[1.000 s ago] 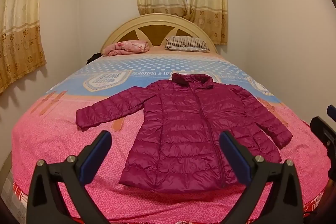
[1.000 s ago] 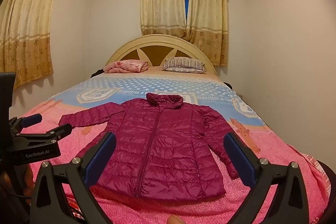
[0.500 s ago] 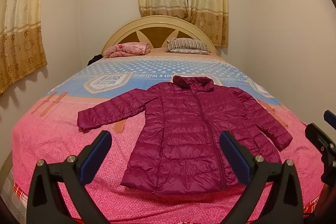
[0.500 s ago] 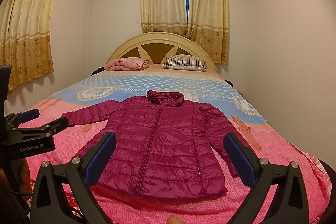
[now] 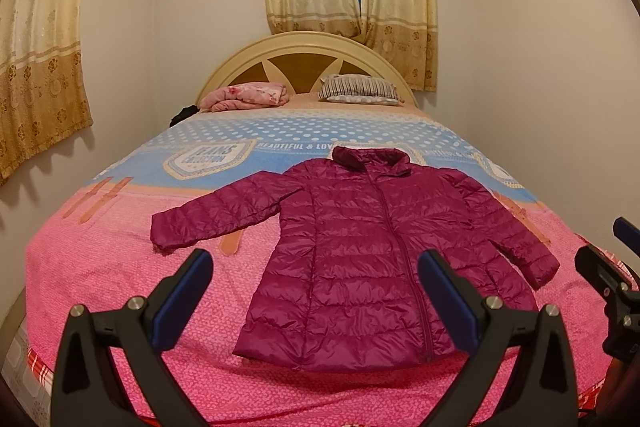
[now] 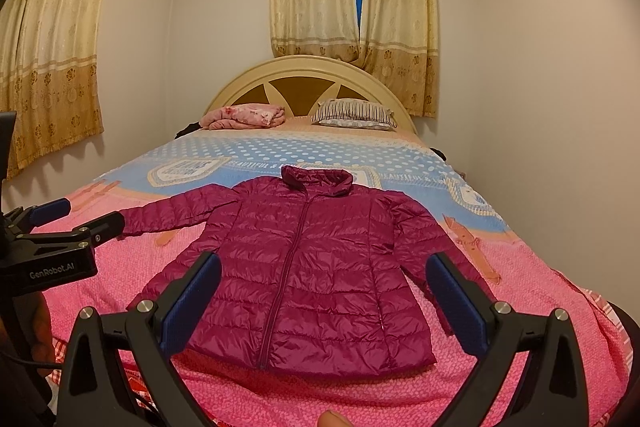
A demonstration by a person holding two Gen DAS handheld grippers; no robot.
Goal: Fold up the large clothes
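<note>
A magenta quilted puffer jacket (image 5: 360,259) (image 6: 304,275) lies flat and zipped on the pink end of the bed, collar toward the headboard, both sleeves spread out. My left gripper (image 5: 314,291) hovers open above the foot of the bed, short of the jacket's hem, with nothing between its blue pads. My right gripper (image 6: 322,297) is open too, held just before the hem. In the right wrist view the left gripper (image 6: 76,217) shows at the left edge. In the left wrist view the right gripper (image 5: 612,247) pokes in at the right edge.
The bed (image 5: 100,267) has a pink and blue cover and fills the room between white walls. A folded pink blanket (image 5: 244,97) and a striped pillow (image 5: 360,91) lie by the cream headboard (image 5: 304,47). Curtains hang behind and on the left.
Both views have tilted up slightly, so the jacket sits a little lower in frame. The jacket has not moved and both grippers remain open.
</note>
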